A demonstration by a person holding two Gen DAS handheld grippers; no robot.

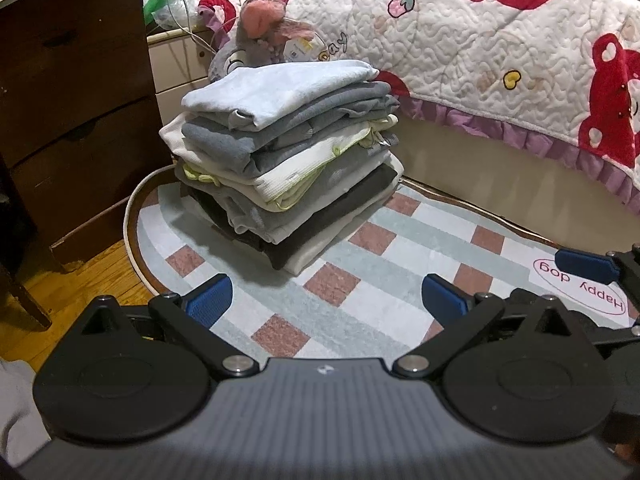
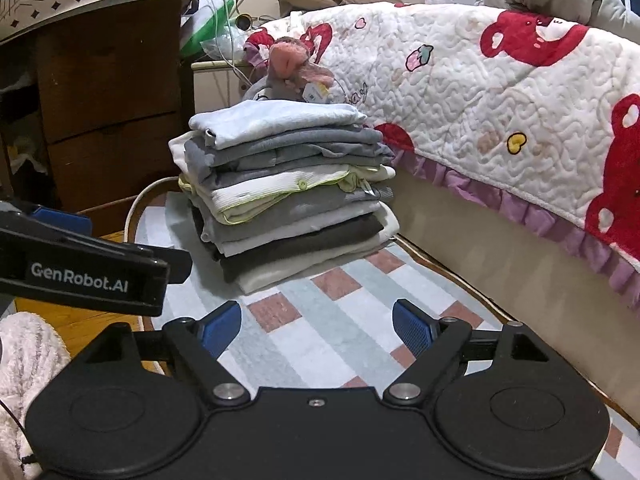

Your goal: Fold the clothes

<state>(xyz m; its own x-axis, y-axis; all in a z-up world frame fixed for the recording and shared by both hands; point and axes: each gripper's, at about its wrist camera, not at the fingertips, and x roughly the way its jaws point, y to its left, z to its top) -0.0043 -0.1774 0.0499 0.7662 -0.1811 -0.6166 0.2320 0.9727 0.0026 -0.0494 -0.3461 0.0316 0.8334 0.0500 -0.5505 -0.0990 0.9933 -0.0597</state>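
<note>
A tall stack of folded clothes (image 1: 284, 152) stands on the checked rug (image 1: 360, 292), with a pale blue garment (image 1: 276, 88) on top and grey, white and dark pieces beneath. It also shows in the right wrist view (image 2: 288, 184). My left gripper (image 1: 326, 296) is open and empty, low over the rug in front of the stack. My right gripper (image 2: 318, 326) is open and empty, also short of the stack. The left gripper's body (image 2: 80, 264) shows at the left of the right wrist view. The right gripper's blue finger (image 1: 586, 264) shows at the right of the left wrist view.
A bed with a bear-print quilt (image 1: 500, 48) runs along the right. A dark wooden dresser (image 1: 76, 112) stands at the left. A plush toy (image 1: 264, 24) sits behind the stack. A white fluffy cloth (image 2: 24, 376) lies at lower left on the wood floor (image 1: 84, 280).
</note>
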